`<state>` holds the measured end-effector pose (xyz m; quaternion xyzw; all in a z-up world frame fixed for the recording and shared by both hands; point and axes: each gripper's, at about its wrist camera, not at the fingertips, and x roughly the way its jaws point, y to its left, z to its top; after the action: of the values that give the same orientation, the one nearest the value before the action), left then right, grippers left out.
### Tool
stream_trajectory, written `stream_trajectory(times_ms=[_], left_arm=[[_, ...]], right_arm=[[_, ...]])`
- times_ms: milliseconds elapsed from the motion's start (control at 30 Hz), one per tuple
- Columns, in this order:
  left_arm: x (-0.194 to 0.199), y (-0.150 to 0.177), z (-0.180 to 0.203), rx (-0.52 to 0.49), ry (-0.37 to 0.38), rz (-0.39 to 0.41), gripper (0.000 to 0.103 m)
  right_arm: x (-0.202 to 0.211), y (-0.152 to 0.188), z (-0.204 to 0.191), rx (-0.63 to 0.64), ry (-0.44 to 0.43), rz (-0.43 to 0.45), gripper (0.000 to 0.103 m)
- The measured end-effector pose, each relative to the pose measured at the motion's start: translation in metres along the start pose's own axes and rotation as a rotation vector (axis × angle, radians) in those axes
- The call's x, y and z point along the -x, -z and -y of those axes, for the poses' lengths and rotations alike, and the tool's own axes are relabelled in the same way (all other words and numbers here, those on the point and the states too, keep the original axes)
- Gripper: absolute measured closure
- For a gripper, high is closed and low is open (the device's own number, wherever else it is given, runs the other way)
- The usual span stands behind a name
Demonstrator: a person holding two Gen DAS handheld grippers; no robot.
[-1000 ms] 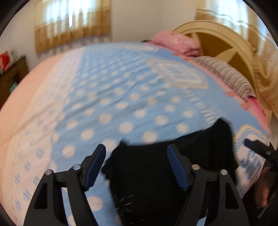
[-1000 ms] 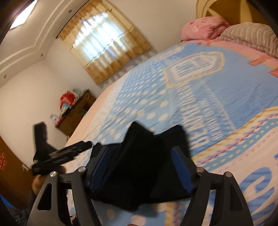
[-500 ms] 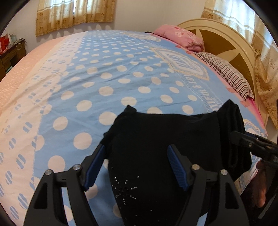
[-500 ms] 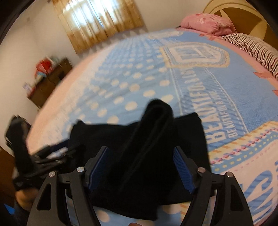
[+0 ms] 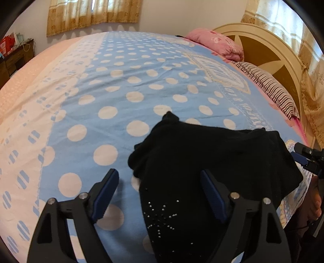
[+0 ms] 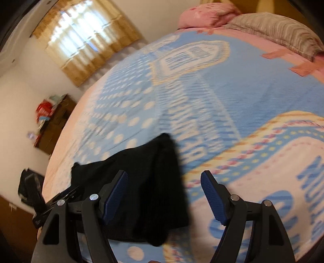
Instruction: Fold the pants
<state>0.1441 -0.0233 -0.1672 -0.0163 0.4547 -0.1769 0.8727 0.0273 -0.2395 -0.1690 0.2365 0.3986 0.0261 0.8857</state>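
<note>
The black pants (image 5: 212, 161) lie folded in a compact bundle on the blue polka-dot bedspread (image 5: 121, 85), near the bed's front edge; small studs show on the cloth. My left gripper (image 5: 160, 194) is open and empty, its right finger over the pants. In the right wrist view the pants (image 6: 145, 182) lie left of centre. My right gripper (image 6: 164, 194) is open and empty, its left finger over the bundle's right end. The right gripper also shows at the right edge of the left wrist view (image 5: 309, 159).
A pink pillow (image 5: 216, 44), a striped pillow (image 5: 271, 89) and the cream headboard (image 5: 269, 46) stand at the bed's right end. A wooden dresser (image 6: 54, 123) with clutter stands by the far wall. Curtained windows (image 5: 93, 16) lie behind.
Both grippers have drawn back a little from the pants. The right gripper has swung to the right, so the bundle now sits left of its fingers. The pants lie still.
</note>
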Motion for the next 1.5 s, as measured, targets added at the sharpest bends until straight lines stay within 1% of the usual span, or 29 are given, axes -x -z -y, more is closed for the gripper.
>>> stream_trajectory(times_ms=[33, 67, 100, 167, 233, 267, 300, 333, 367, 400, 433, 500, 633, 667, 733, 833, 933, 1033, 1167, 1200, 1267, 1333, 1400, 1467, 1500], left_arm=[[0.0, 0.001, 0.0, 0.001, -0.001, -0.001, 0.018], [0.0, 0.0, -0.001, 0.004, 0.003, -0.002, 0.018], [0.0, 0.0, -0.001, 0.008, 0.005, -0.004, 0.018], [-0.001, 0.0, -0.003, 0.014, 0.011, -0.005, 0.018], [-0.001, 0.001, -0.004, 0.017, 0.015, -0.003, 0.018], [-0.001, 0.001, -0.005, 0.017, 0.017, -0.002, 0.018], [-0.002, 0.001, -0.005, 0.018, 0.018, -0.001, 0.017], [-0.002, 0.001, -0.006, 0.019, 0.017, 0.001, 0.016], [-0.003, 0.002, -0.006, 0.021, 0.015, 0.003, 0.016], [-0.003, 0.002, -0.007, 0.024, 0.016, 0.003, 0.016], [-0.003, 0.002, -0.007, 0.027, 0.02, 0.003, 0.016], [-0.003, 0.002, -0.008, 0.03, 0.021, 0.003, 0.016], [-0.001, 0.002, -0.006, 0.024, 0.01, 0.012, 0.016], [0.0, 0.002, -0.006, 0.023, 0.008, 0.015, 0.016], [0.0, 0.002, -0.007, 0.031, 0.002, 0.026, 0.016], [-0.004, 0.003, -0.008, 0.029, -0.007, 0.018, 0.015], [-0.008, 0.005, -0.009, 0.035, -0.008, 0.011, 0.012], [-0.009, 0.005, -0.009, 0.031, -0.008, 0.011, 0.01], [-0.009, 0.007, -0.008, 0.032, -0.02, 0.009, 0.008], [-0.008, 0.007, -0.007, 0.033, -0.02, 0.009, 0.008], [-0.007, 0.007, -0.007, 0.029, -0.025, 0.01, 0.008], [-0.007, 0.007, -0.007, 0.027, -0.028, 0.008, 0.008], [-0.007, 0.007, -0.007, 0.028, -0.026, 0.005, 0.008], [-0.007, 0.007, -0.007, 0.028, -0.027, 0.006, 0.008], [-0.007, 0.007, -0.007, 0.028, -0.027, 0.006, 0.008]], right_arm=[[-0.004, 0.001, -0.005, 0.016, -0.007, -0.009, 0.033], [-0.01, 0.002, -0.009, 0.032, -0.004, -0.019, 0.037], [-0.016, 0.003, -0.013, 0.039, 0.014, -0.023, 0.04], [-0.027, 0.002, -0.011, 0.03, 0.048, -0.027, 0.041], [-0.031, 0.0, -0.005, 0.009, 0.052, -0.027, 0.041], [-0.032, -0.001, -0.004, 0.003, 0.041, -0.023, 0.047], [-0.033, -0.002, -0.003, 0.004, 0.029, -0.025, 0.061], [-0.034, -0.003, -0.004, 0.007, 0.012, -0.03, 0.067], [-0.033, -0.003, -0.004, 0.01, 0.012, -0.027, 0.071], [-0.033, -0.003, -0.006, 0.022, 0.009, -0.025, 0.081], [-0.031, -0.004, -0.008, 0.032, -0.002, -0.022, 0.087], [-0.027, -0.008, -0.01, 0.033, -0.016, -0.009, 0.089], [-0.006, -0.025, -0.029, 0.097, -0.046, 0.056, 0.09], [-0.001, -0.03, -0.035, 0.121, -0.045, 0.079, 0.09], [-0.001, -0.038, -0.039, 0.139, -0.029, 0.094, 0.09], [-0.02, -0.042, -0.029, 0.109, -0.007, 0.034, 0.09], [-0.045, -0.032, -0.003, 0.048, 0.023, -0.043, 0.09], [-0.048, -0.022, 0.01, 0.027, 0.01, -0.048, 0.09], [-0.046, -0.021, 0.012, 0.026, -0.002, -0.041, 0.09], [-0.045, -0.021, 0.01, 0.035, 0.0, -0.036, 0.087], [-0.037, -0.02, 0.003, 0.065, 0.031, -0.011, 0.085], [-0.025, -0.019, -0.005, 0.095, 0.047, 0.02, 0.08], [-0.008, -0.015, -0.015, 0.128, 0.032, 0.066, 0.058], [0.01, -0.007, -0.029, 0.174, 0.016, 0.119, 0.053], [0.016, -0.003, -0.037, 0.203, 0.018, 0.135, 0.053]])
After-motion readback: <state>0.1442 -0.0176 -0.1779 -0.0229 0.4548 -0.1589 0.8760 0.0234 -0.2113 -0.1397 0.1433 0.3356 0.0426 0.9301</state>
